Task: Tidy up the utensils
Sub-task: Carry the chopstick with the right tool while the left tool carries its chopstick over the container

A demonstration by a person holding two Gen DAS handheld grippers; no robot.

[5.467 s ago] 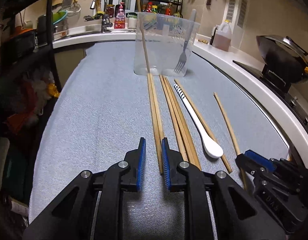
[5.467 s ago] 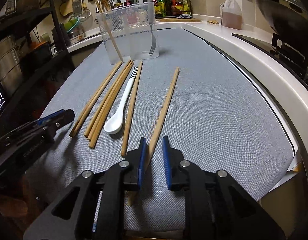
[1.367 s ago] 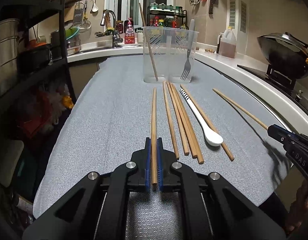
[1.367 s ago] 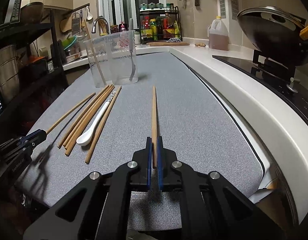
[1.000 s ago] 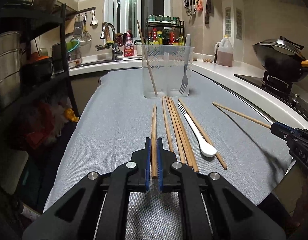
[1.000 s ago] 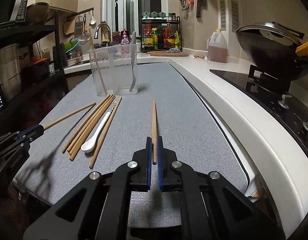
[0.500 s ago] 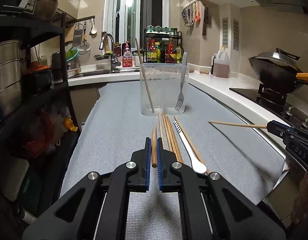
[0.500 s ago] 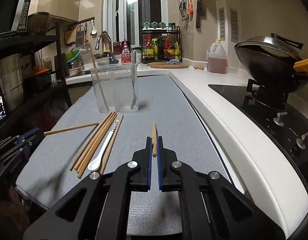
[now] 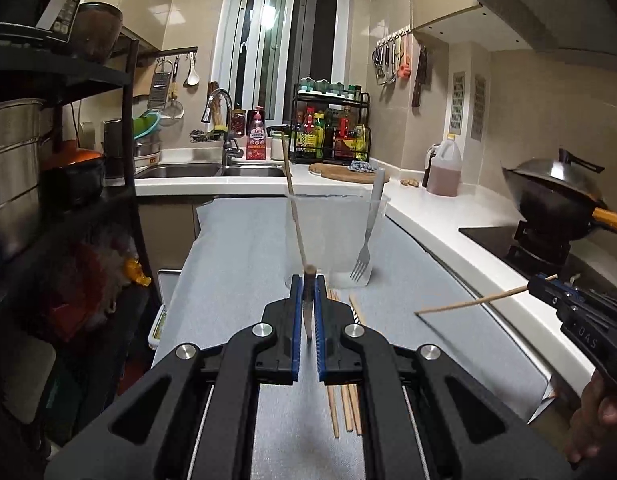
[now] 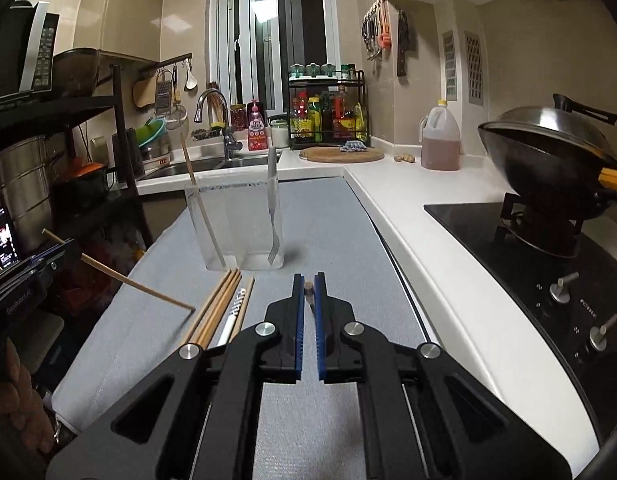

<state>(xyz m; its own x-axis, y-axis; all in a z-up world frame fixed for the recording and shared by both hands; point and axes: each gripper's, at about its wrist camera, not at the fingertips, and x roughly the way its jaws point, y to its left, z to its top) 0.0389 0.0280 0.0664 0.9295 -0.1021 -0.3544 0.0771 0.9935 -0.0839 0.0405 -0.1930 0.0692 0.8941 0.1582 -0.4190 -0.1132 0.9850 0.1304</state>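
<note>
My left gripper [image 9: 307,279] is shut on a wooden chopstick [image 9: 308,269], held end-on above the grey mat. The right gripper [image 10: 308,279] is shut on another chopstick [image 10: 308,287], also lifted; from the left wrist view that stick [image 9: 468,302] slants down-left from the right gripper [image 9: 538,282]. Ahead stands a clear plastic container [image 9: 332,236] [image 10: 244,236] with a fork [image 9: 362,258] [image 10: 273,216] and one chopstick [image 9: 294,208] [image 10: 202,208] leaning inside. Several chopsticks [image 10: 214,310] [image 9: 342,412] and a white spoon [image 10: 232,318] lie on the mat in front of it.
The grey mat [image 10: 332,232] covers the counter. A lidded wok [image 10: 548,152] sits on the stove at the right. An oil jug [image 10: 439,144], a spice rack [image 10: 328,108] and the sink [image 9: 188,170] line the back. A black shelf [image 9: 68,168] stands on the left.
Since 5.5 s ago both grippers shut on a chopstick each. Over the last second both lifted their sticks off the mat and tipped upward, so the sticks now point toward the container.
</note>
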